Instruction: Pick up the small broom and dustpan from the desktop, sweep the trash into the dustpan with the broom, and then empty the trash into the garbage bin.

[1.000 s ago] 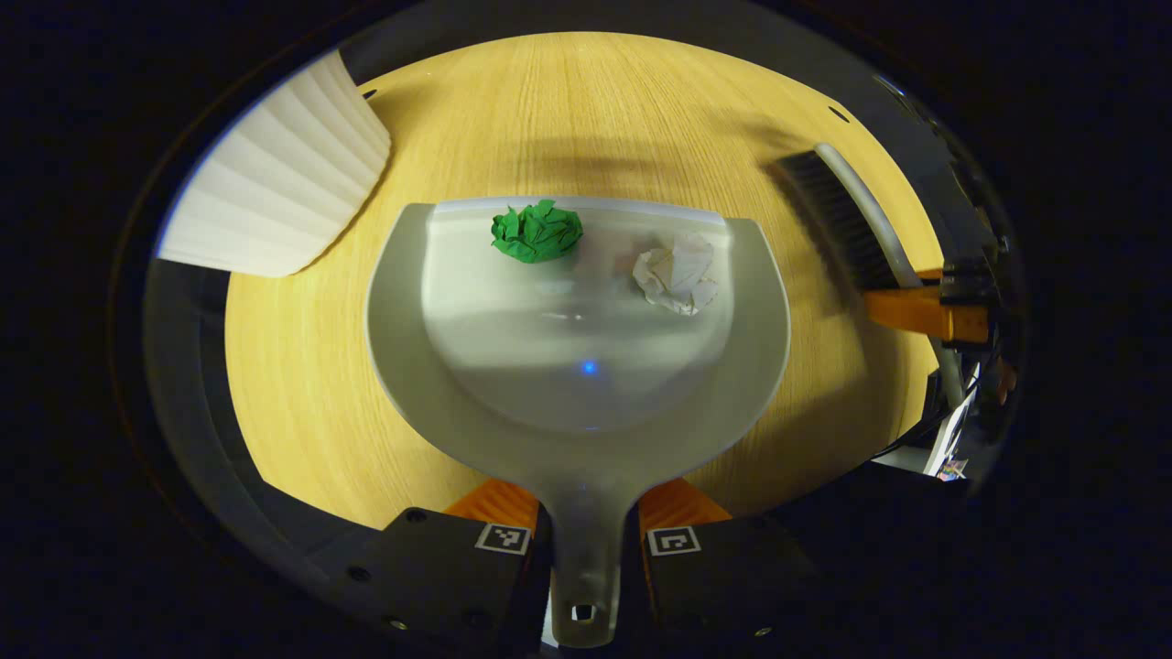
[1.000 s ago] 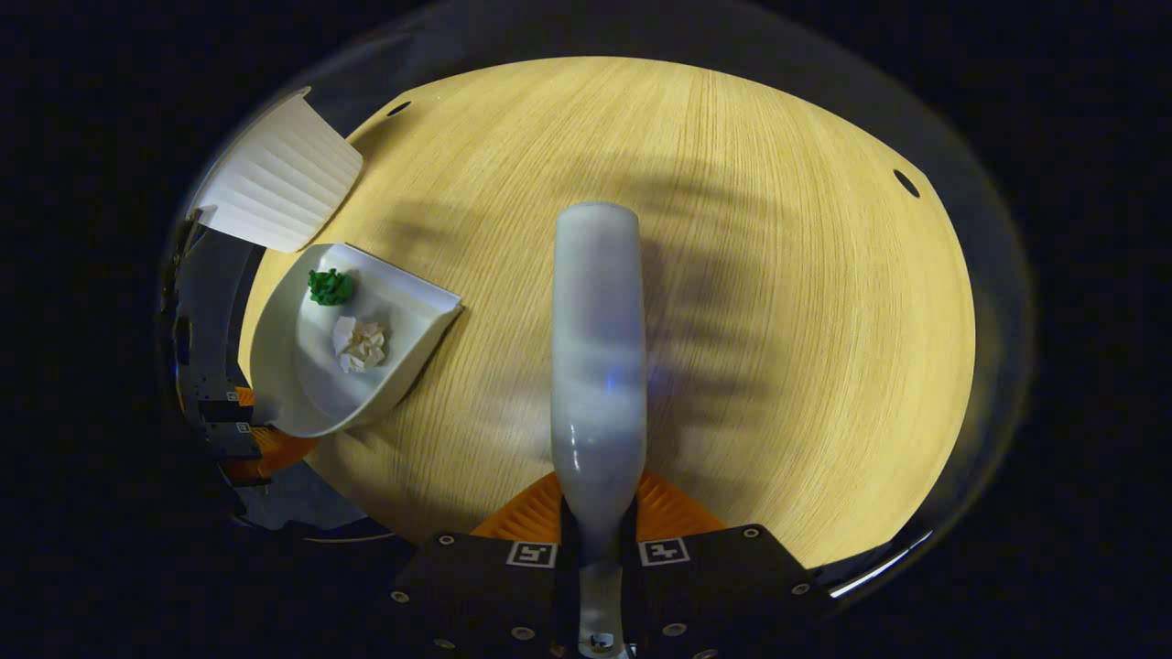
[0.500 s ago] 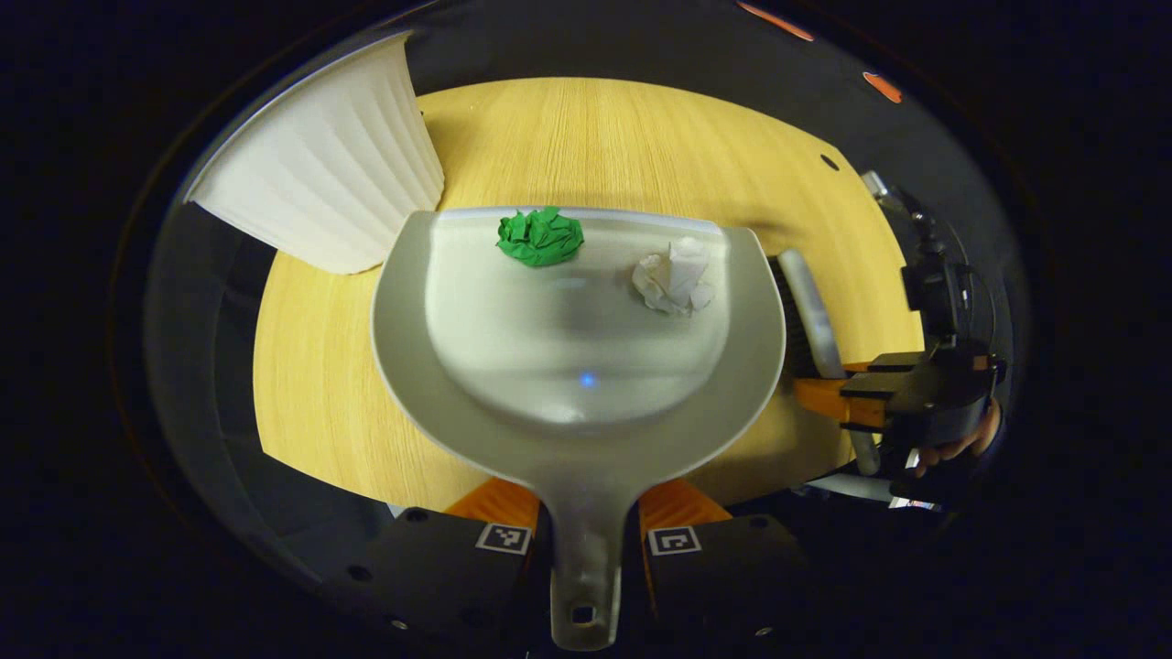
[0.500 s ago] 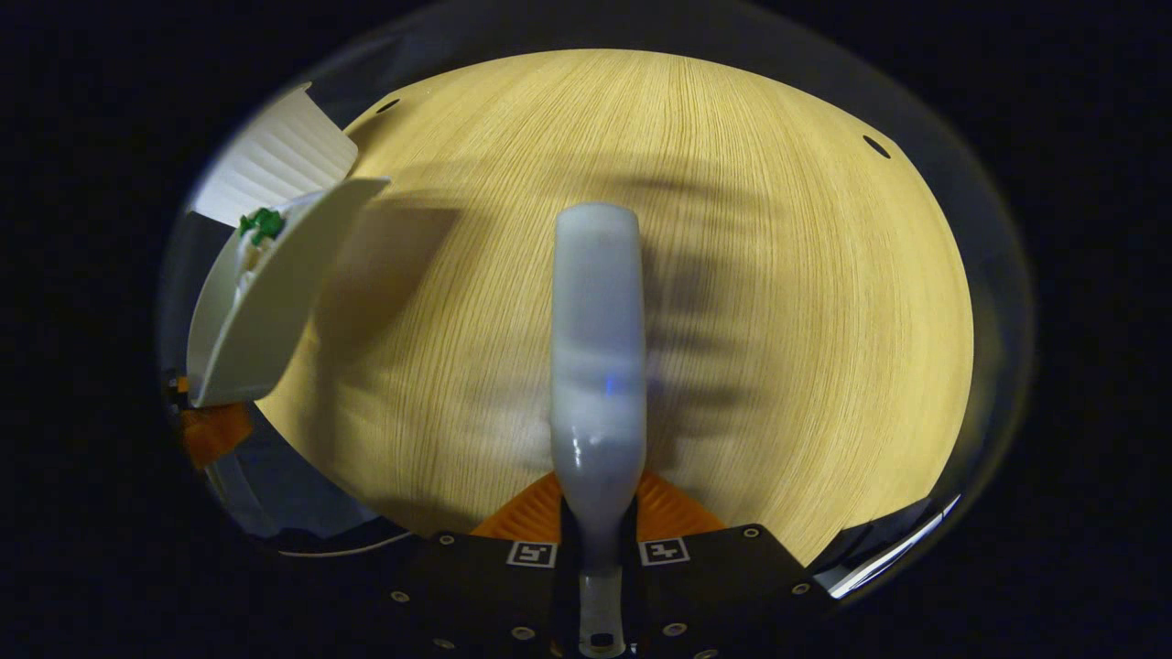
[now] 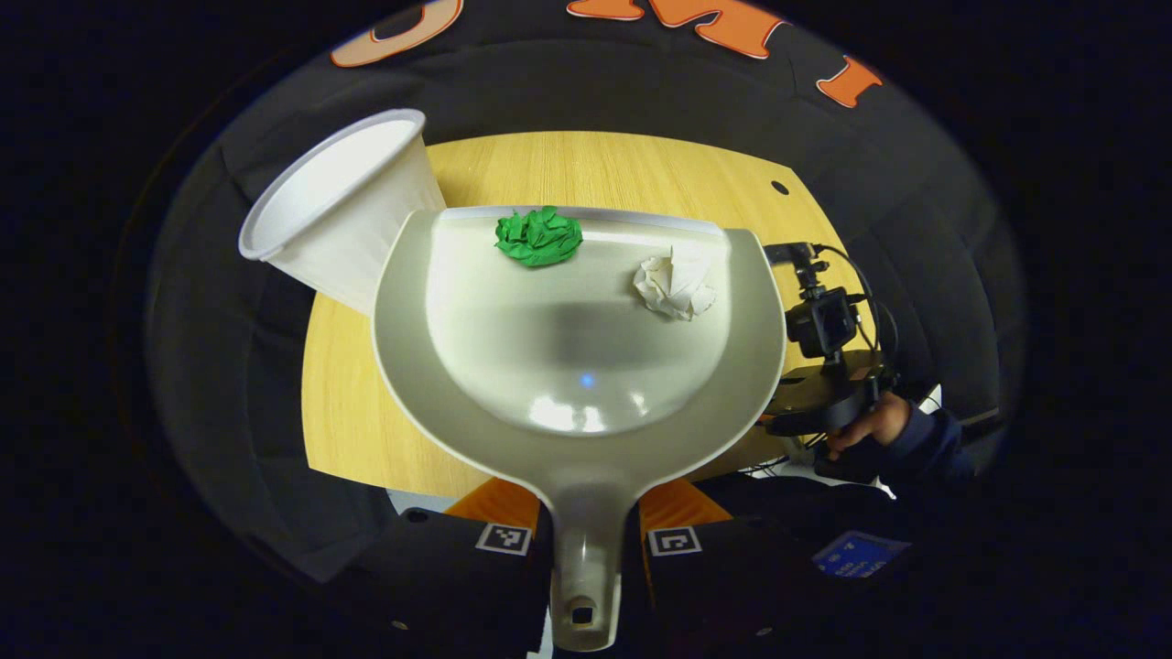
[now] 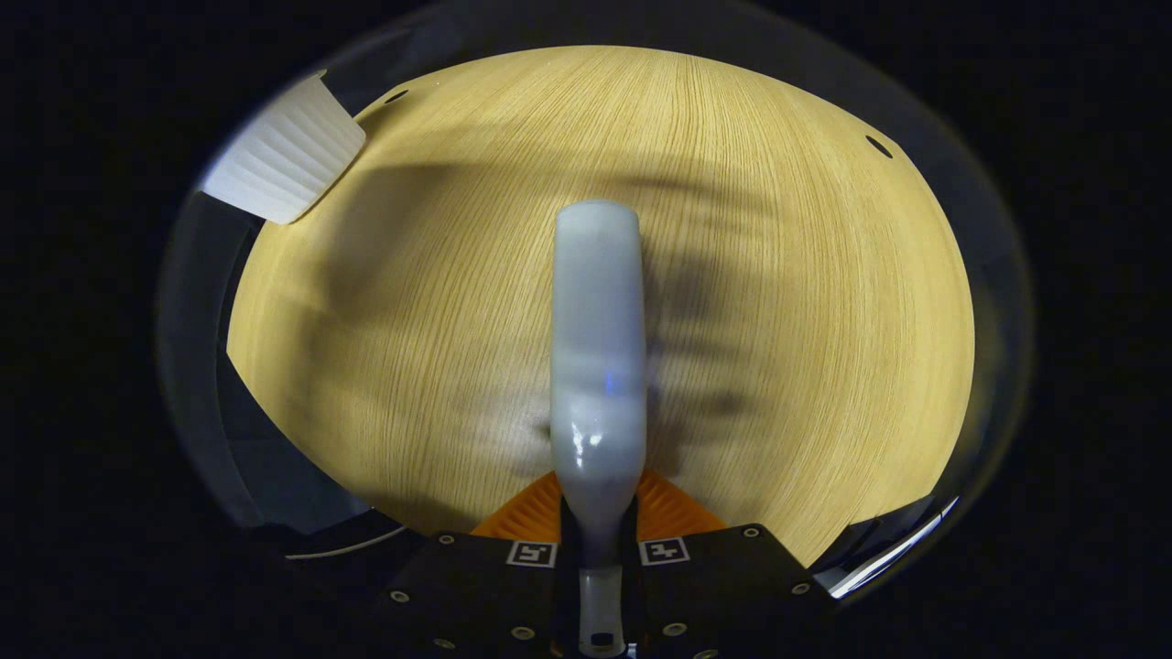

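My left gripper [image 5: 586,517] is shut on the handle of the pale grey dustpan [image 5: 577,366], which hangs lifted above the wooden table [image 5: 366,403]. A green paper ball [image 5: 538,236] and a white paper ball [image 5: 676,285] lie near the pan's front lip. The white ribbed garbage bin [image 5: 343,206] stands just beyond the pan's left edge, its mouth facing up and left. My right gripper [image 6: 597,522] is shut on the broom's grey handle [image 6: 597,348], held over the table [image 6: 806,302]. In the left gripper view the right gripper [image 5: 829,389] and a person's hand [image 5: 874,426] appear at the right.
The bin [image 6: 284,160] stands at the table's far left corner in the right gripper view. Small dark holes [image 6: 879,146] mark the tabletop's far edge. Black cloth wall rises behind the table in the left gripper view.
The dustpan has been lifted higher off the table and carried toward the bin, whose open mouth has come into sight. It has left the right gripper view. The broom has held still.
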Tool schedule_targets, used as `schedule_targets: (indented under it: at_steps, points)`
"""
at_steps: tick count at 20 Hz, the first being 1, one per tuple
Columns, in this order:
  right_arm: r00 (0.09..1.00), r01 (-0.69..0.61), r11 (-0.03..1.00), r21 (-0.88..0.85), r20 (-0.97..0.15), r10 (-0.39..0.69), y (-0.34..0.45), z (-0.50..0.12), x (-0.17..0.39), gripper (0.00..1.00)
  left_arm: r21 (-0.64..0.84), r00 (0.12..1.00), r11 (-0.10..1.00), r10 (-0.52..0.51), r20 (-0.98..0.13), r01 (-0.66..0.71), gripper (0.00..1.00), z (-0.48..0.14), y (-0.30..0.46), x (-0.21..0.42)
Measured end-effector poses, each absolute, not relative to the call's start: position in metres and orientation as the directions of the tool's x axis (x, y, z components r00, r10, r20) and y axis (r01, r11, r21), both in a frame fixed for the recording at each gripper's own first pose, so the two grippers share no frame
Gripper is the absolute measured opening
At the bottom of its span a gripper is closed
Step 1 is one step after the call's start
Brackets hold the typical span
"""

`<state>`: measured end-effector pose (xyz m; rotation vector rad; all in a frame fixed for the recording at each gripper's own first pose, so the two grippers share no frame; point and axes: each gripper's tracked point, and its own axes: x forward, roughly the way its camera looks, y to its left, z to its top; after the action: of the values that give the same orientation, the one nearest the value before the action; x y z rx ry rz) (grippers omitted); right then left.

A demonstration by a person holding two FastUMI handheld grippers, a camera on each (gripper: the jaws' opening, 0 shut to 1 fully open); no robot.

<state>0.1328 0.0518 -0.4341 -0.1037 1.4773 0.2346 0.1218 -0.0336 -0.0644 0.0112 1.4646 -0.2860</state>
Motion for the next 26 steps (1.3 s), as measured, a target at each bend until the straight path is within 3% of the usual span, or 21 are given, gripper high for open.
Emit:
schedule_targets:
  at_steps: [7,12,16,21,26]
  points:
    - [0.082,-0.232,0.97,0.078,-0.992,0.099,0.049,-0.435,0.134,0.18,-0.132,0.195,0.978,-0.162,-0.967,0.161,0.32,-0.014,0.012,0.164]
    - [0.086,-0.219,0.973,0.074,-0.992,0.094,0.047,-0.436,0.137,0.18,0.003,0.277,0.999,-0.012,-0.961,0.054,0.32,-0.004,0.114,0.204]
    - [0.081,-0.207,0.976,0.07,-0.993,0.089,0.044,-0.437,0.143,0.18,0.098,0.282,0.995,0.094,-0.955,0.0,0.32,0.005,0.186,0.233]
    - [0.074,-0.203,0.977,0.067,-0.994,0.083,0.044,-0.438,0.145,0.18,0.292,0.245,0.948,0.255,-0.935,0.127,0.31,-0.001,0.253,0.266]
    - [0.068,-0.183,0.981,0.072,-0.994,0.085,0.044,-0.438,0.147,0.18,0.491,0.259,0.817,0.426,-0.867,0.302,0.32,0.009,0.295,0.295]
